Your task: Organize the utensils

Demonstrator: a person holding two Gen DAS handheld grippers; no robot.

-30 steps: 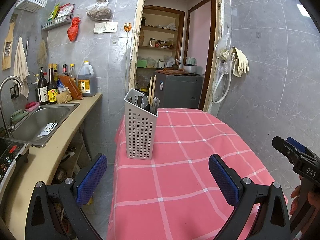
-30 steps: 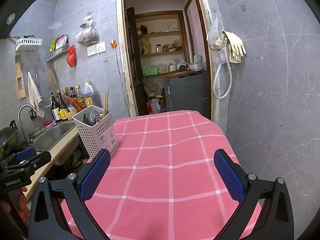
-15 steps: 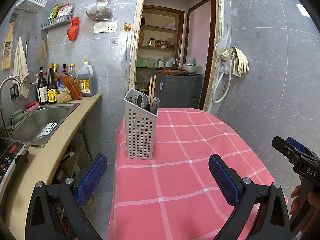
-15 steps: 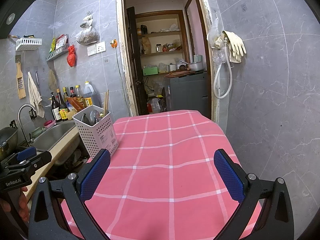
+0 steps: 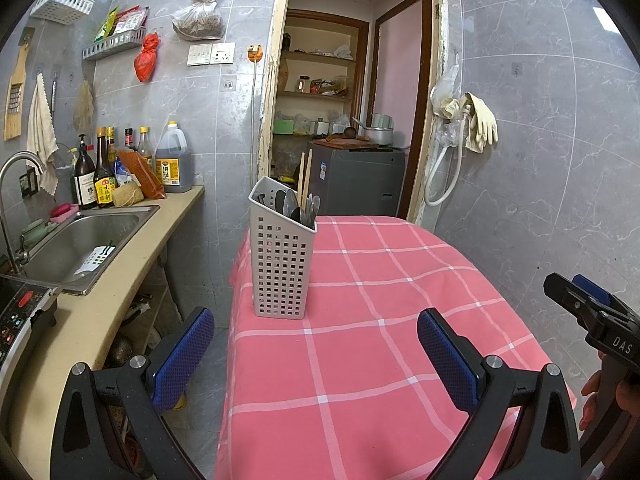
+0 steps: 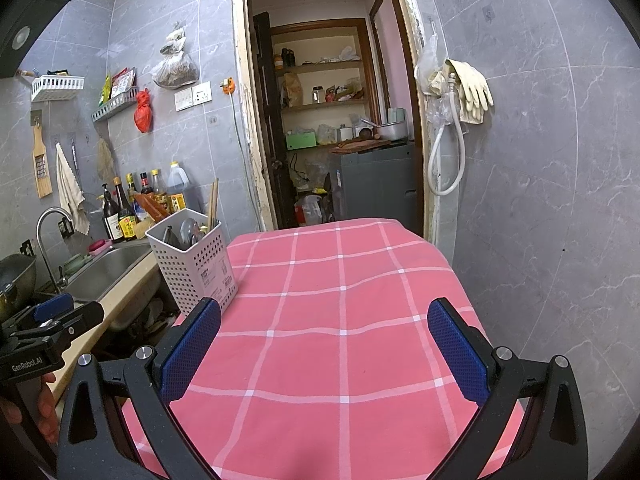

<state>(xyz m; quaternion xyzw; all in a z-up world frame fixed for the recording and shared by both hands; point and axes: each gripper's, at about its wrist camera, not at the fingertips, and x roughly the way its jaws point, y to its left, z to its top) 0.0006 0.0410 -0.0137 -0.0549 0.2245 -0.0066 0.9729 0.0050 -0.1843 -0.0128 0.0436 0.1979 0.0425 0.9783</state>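
Nothing is differing from the earlier frames: both tools are staying where they were, and the holder has not shifted.

The left gripper (image 5: 316, 344) is hovering over the near end of the pink checked tablecloth (image 5: 380, 280), its blue-padded jaws standing wide apart with nothing between them. Straight ahead of it, slightly toward its left finger, the white perforated utensil holder (image 5: 282, 264) is standing upright on the cloth near the table's left edge. Spoons (image 5: 294, 208) and a pair of chopsticks (image 5: 305, 178) are sticking out of the holder's slanted top.

The right gripper (image 6: 324, 344) is also hanging spread wide and empty over the cloth. The holder (image 6: 194, 270) is sitting just beyond its left finger, close to that pad but apart from it, with the same cutlery showing inside.

Each tool is appearing at the outer edge of the other's view, with part of a hand (image 6: 46, 412) visible on the handle. Left of both, the sink (image 5: 76, 244) and bottles (image 5: 104, 172) are lining the counter.
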